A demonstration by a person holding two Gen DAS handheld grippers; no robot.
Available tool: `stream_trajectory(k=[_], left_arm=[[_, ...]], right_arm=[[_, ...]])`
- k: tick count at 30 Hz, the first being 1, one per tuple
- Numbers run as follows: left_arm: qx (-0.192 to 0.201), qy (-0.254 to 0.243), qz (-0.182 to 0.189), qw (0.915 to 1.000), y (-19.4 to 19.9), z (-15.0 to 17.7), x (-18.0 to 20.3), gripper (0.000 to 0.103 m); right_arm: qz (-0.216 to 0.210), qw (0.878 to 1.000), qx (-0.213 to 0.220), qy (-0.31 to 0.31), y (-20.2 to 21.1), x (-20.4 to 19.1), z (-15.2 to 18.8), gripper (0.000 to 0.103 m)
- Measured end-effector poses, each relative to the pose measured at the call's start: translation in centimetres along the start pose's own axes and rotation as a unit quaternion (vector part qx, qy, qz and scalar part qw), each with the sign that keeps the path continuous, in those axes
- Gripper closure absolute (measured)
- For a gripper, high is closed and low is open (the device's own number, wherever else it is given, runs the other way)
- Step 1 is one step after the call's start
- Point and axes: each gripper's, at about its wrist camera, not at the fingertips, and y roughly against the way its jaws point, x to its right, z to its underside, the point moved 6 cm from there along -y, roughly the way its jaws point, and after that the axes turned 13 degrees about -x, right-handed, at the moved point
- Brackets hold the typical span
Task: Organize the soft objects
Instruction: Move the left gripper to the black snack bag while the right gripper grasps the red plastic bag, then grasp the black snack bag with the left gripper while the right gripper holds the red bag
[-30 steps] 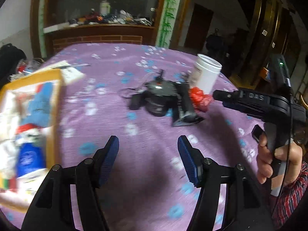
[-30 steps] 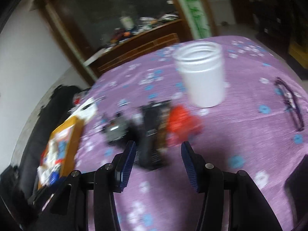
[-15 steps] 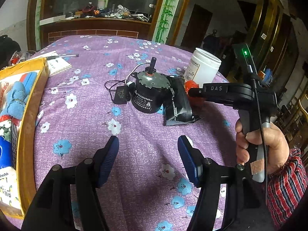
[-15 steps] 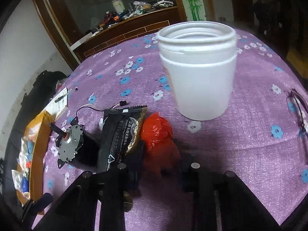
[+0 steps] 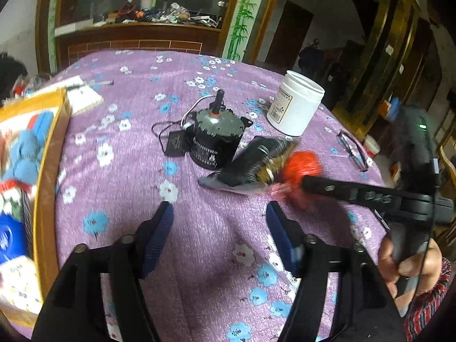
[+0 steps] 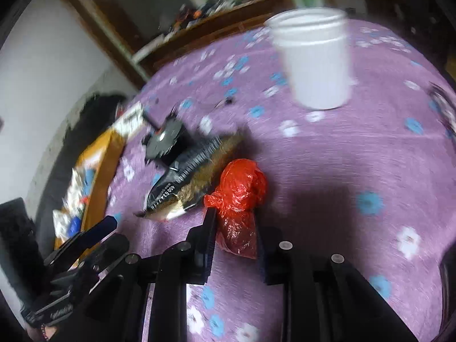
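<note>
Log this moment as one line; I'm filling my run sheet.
right tool: closing on red plastic bag | left tool: opening, nothing between | black snack packet: on table, beside bag

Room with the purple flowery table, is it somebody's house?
Probably a lived-in home: a flowered purple tablecloth, a cluttered wooden sideboard behind it, and eyeglasses left on the table.

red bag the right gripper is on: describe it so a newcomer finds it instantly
On the purple flowered tablecloth, look in front of the white jar. Beside the black foil packet lies a crumpled red plastic bag, the only red thing there, between the closing right gripper jaws.
</note>
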Motion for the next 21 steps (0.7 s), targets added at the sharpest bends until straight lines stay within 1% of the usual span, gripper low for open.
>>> stream_trajectory(k=[2, 5, 8, 10, 12, 15, 17, 18, 19, 20, 21], left_arm=[[-0.003, -0.013, -0.001, 0.9999, -0.3, -0.7, 0.6, 0.028], [-0.023, -0.028, 0.001, 0.9993, -1.3, -2.2, 1.5, 0.029], [-0.03, -0.045, 0.001, 0.9985, -2.1, -3.4, 2.4, 0.029], [-0.035, -0.061, -0.01, 0.9975, -3.1, -4.2, 3.1, 0.029], [-0.042, -0.066, -0.02, 0.9967, -3.9, -4.5, 3.4, 0.029], [-0.064, -0.083, -0.02, 0.9943, -5.5, -4.5, 4.2, 0.029], [-0.068, -0.099, -0.032, 0.9922, -6.7, -4.2, 4.9, 0.029], [-0.071, -0.103, -0.034, 0.9915, -7.0, -4.1, 5.1, 0.033], [-0.073, -0.102, -0.036, 0.9914, -7.5, -3.9, 5.2, 0.039], [-0.077, -0.1, -0.041, 0.9912, -8.0, -3.8, 5.3, 0.06], [-0.079, -0.097, -0.042, 0.9912, -8.2, -3.7, 5.3, 0.065]], right_arm=[[-0.016, 1.0, 0.025, -0.011, 1.2, 1.0, 0.0, 0.078], [-0.037, 0.998, 0.051, -0.016, 3.2, 1.6, -0.6, 0.078], [-0.038, 0.997, 0.072, -0.014, 4.7, 2.1, -0.8, 0.078], [-0.049, 0.996, 0.071, -0.018, 4.9, 2.3, -0.8, 0.078], [-0.058, 0.996, 0.07, -0.021, 5.2, 2.5, -0.8, 0.078], [-0.062, 0.995, 0.071, -0.022, 5.3, 2.3, -0.9, 0.078], [-0.063, 0.995, 0.07, -0.022, 5.3, 2.3, -1.0, 0.078], [-0.061, 0.995, 0.071, -0.022, 5.3, 2.3, -1.0, 0.078], [-0.059, 0.995, 0.072, -0.022, 5.3, 2.3, -1.0, 0.078], [-0.058, 0.995, 0.072, -0.022, 5.3, 2.4, -1.0, 0.078], [-0.057, 0.995, 0.073, -0.023, 5.2, 2.4, -1.0, 0.078]])
